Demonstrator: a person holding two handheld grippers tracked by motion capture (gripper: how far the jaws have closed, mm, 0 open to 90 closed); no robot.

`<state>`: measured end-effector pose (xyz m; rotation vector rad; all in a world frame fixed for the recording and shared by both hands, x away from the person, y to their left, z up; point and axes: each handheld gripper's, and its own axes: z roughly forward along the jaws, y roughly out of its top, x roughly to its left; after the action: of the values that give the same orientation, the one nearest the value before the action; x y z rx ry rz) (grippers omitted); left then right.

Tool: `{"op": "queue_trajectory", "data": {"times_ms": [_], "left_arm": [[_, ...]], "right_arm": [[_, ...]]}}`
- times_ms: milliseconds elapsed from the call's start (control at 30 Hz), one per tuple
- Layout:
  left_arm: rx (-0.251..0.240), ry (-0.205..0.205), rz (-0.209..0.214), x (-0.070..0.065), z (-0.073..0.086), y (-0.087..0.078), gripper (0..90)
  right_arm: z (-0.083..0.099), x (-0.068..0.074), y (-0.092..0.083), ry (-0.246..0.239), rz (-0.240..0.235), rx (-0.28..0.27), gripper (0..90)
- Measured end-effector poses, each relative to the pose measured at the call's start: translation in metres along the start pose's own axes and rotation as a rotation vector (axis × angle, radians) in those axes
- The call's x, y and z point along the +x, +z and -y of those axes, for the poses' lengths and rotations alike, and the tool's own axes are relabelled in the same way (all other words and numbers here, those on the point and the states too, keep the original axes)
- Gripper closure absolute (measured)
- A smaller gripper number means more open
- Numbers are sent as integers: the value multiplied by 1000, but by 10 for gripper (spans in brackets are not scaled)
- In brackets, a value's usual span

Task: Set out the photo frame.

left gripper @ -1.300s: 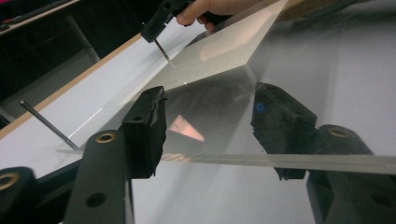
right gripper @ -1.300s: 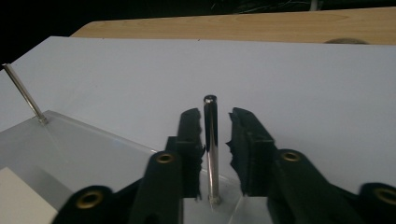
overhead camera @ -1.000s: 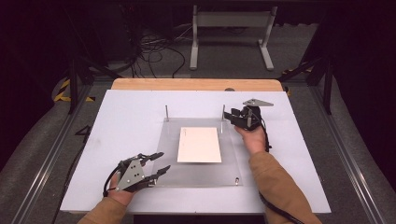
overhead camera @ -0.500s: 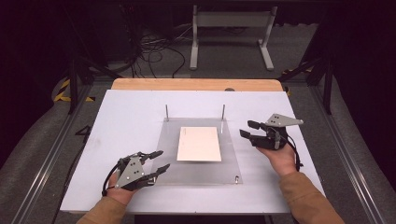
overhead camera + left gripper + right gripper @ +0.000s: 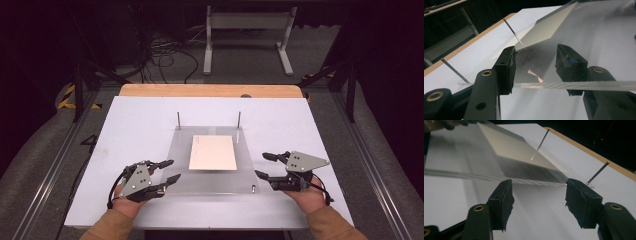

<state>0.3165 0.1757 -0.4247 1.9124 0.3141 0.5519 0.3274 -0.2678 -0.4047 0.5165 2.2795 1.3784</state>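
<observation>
Left claw [image 5: 167, 170] sits at the near-left edge of the clear acrylic plate [image 5: 210, 177], its jaws spread; in the left gripper view the plate's edge runs across the gap between the two pads and neither pad presses on it. Right claw [image 5: 264, 165] hovers just off the plate's near-right edge, also spread, and its jaws have just been opening with nothing between them (the right gripper view puts the plate edge ahead of the pads, not inside them).

The plate lies flat on the white counter [image 5: 130, 125], threaded over two thin upright pins [image 5: 178, 120] at its far corners, with a pale sheet of card [image 5: 213, 152] lying on top at its middle.

The step, as I read it, is a two-sided pickup of the plate. To do it well, each claw wants one pad over and one pad under the edge, at matching spots left and right. Squeeze evenly, then raise both sides together and level, so the holes slide straight up the pins. Any tilt could bind the plate on the pins or let the card slip off.
</observation>
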Motion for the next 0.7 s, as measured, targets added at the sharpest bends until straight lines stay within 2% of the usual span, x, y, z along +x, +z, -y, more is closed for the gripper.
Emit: {"op": "queue_trajectory", "data": {"times_ms": [67,133,167,233,267,400,600,700], "left_arm": [[2,-2,5,0,0,0,499],[1,1,6,0,-1,0,499],[0,0,6,0,-1,0,499],[3,2,9,0,-1,0,499],[0,1,7,0,-1,0,499],[2,2,8,0,-1,0,499],[-2,-1,12,-1,-2,1,500],[-4,-2,12,-1,-2,1,500]], "right_arm": [[1,5,2,-22,-13,22,359],[3,10,5,-73,-3,58,343],[3,11,6,-82,-2,58,328],[1,14,9,-107,4,48,277],[-1,16,11,-133,4,28,216],[-6,20,17,-171,3,-5,194],[-13,26,31,-200,12,-41,252],[-13,26,34,-204,24,-48,373]]}}
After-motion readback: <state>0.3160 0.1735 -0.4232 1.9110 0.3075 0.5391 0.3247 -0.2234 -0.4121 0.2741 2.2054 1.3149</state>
